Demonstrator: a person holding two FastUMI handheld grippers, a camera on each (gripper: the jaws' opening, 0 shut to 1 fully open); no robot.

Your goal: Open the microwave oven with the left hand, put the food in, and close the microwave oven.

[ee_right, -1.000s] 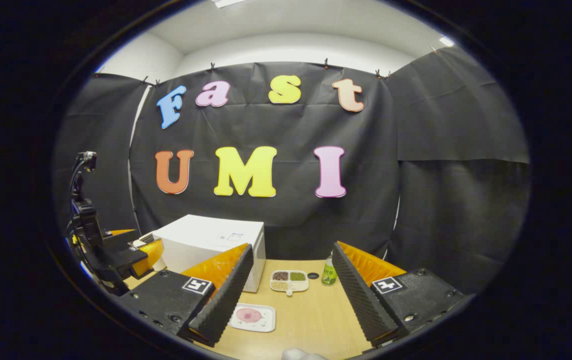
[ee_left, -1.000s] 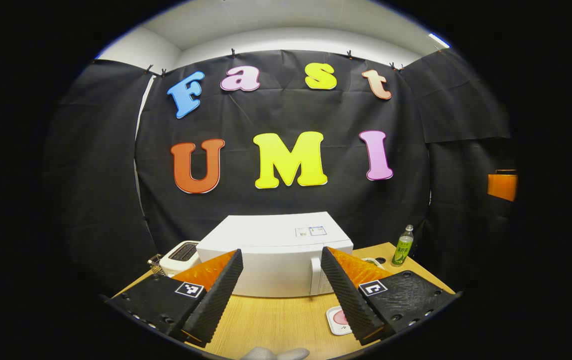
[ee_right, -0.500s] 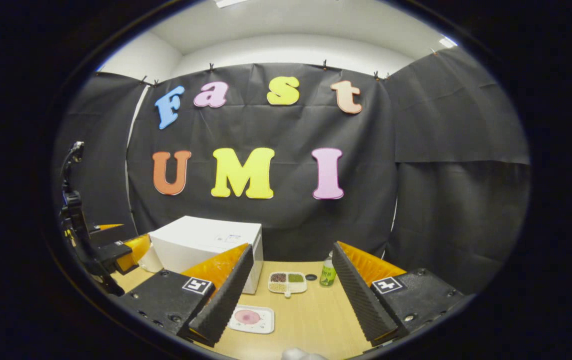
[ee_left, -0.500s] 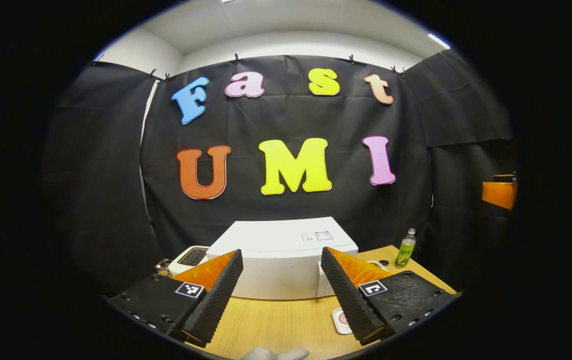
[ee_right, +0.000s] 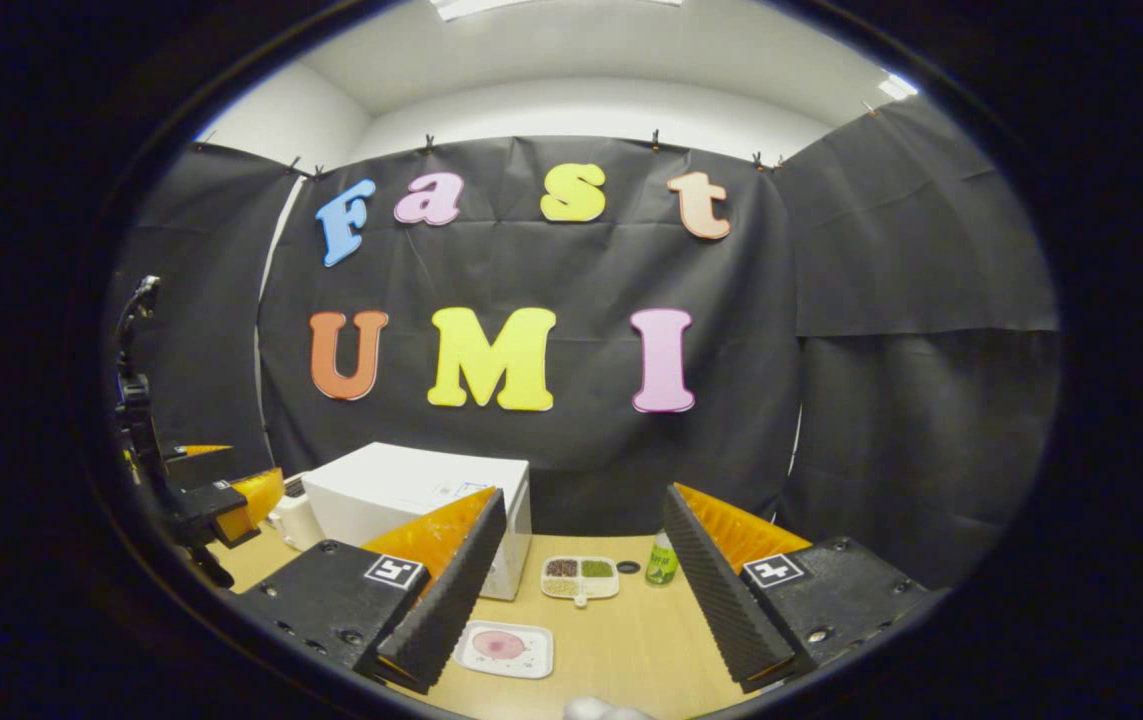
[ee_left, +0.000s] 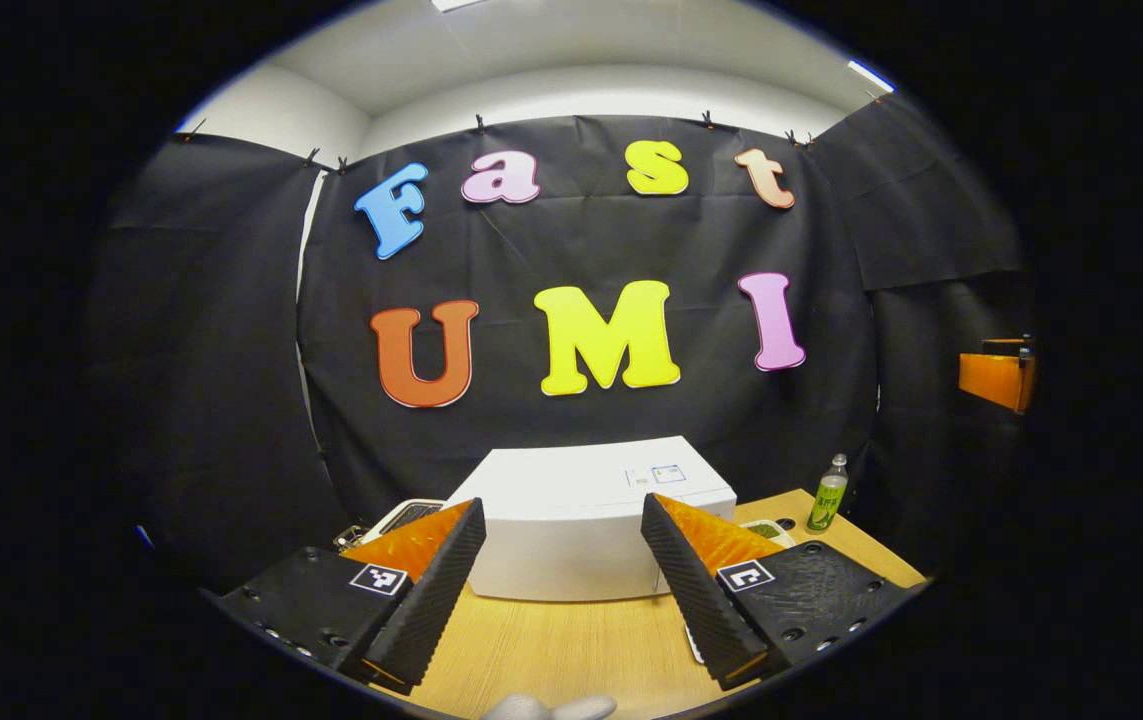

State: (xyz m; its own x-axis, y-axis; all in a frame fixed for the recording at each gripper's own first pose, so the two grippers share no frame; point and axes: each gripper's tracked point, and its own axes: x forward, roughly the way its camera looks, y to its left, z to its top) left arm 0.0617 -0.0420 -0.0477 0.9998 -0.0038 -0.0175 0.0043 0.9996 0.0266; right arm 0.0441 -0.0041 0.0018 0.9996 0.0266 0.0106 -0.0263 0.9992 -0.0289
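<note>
The white microwave (ee_left: 586, 520) stands shut on the wooden table, straight ahead of my left gripper (ee_left: 563, 590), which is open and holds nothing, some way short of its front. Seen from the right gripper view, the microwave (ee_right: 411, 495) lies to the left. A white square plate with pink food (ee_right: 503, 648) rests on the table in front of it, near my open, empty right gripper (ee_right: 581, 600). The left gripper (ee_right: 216, 497) hangs at the far left, apart from the microwave.
A white toaster (ee_left: 409, 514) stands left of the microwave. A divided tray of grains (ee_right: 579, 577), a small dark lid (ee_right: 628, 567) and a green bottle (ee_right: 663, 565) sit at the back right of the wooden table (ee_right: 631, 640). Black cloth walls close in behind.
The microwave has drifted right in the left gripper view, and the plate has slipped behind the right finger. In the right gripper view the left gripper has moved further left.
</note>
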